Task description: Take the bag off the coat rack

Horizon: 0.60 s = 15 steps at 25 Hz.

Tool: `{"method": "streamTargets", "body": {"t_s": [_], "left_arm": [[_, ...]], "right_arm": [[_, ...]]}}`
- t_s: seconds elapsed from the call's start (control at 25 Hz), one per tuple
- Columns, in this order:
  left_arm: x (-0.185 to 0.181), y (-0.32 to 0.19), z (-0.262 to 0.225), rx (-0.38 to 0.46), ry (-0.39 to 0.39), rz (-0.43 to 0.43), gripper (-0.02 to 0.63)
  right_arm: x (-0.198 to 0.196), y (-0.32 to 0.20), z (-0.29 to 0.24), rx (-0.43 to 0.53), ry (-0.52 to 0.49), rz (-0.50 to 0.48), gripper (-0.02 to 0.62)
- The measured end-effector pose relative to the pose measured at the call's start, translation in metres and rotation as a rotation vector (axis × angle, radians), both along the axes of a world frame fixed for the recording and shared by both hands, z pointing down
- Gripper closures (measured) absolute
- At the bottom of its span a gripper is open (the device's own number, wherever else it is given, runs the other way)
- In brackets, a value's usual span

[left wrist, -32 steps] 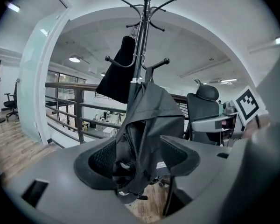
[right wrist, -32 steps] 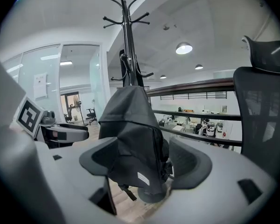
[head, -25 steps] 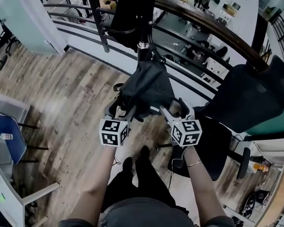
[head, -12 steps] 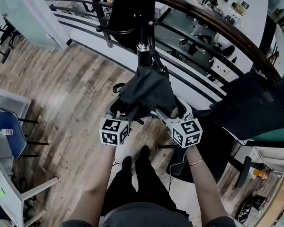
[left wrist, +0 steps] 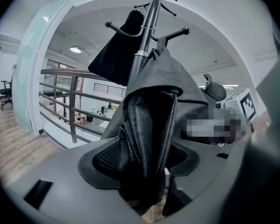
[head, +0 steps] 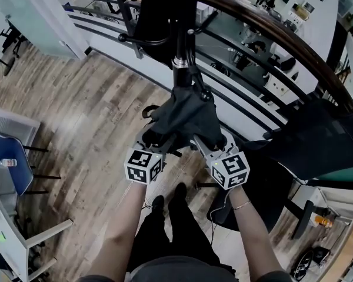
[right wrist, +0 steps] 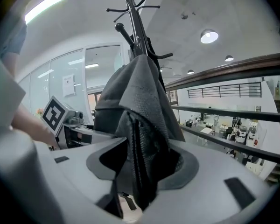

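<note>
A dark grey bag (head: 185, 117) hangs from a hook of the black coat rack (head: 180, 46); it also shows as the bag (left wrist: 151, 125) and the bag (right wrist: 140, 106). My left gripper (head: 157, 138) is at its lower left edge and my right gripper (head: 207, 141) at its lower right edge. The left gripper (left wrist: 142, 171) has the zippered fold between its jaws, which have just been closing a little and still stand wide. The right gripper (right wrist: 140, 171) has also just been closing, and bunched fabric now fills its jaws.
A second black item (head: 162, 16) hangs higher on the rack. A curved wooden railing (head: 270, 31) runs right behind the rack, with a lower floor beyond. A black office chair (head: 312, 134) stands at the right and a blue chair (head: 6, 169) at the left.
Both grippers have edged in onto the bag's lower corners. The right gripper's marker cube has rolled a little, and its jaws have drawn in on the fabric.
</note>
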State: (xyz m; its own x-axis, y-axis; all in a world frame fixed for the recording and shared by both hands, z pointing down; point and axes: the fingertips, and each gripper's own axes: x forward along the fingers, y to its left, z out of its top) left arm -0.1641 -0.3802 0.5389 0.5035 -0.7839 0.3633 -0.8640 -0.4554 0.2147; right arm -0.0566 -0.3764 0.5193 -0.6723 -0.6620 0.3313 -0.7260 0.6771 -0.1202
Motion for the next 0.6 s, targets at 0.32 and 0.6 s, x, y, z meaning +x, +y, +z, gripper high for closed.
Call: {"method": "streamTargets", "body": {"t_s": [0.32, 0.6], "left_arm": [[0.009, 0.012, 0.000, -0.011, 0.032, 0.035, 0.461], [0.006, 0.022, -0.015, -0.005, 0.032, 0.044, 0.529]], "right_arm": [[-0.012, 0.013, -0.005, 0.107, 0.117, -0.046, 0.511], [-0.024, 0.021, -0.021, 0.153, 0.177, -0.078, 0.541]]}}
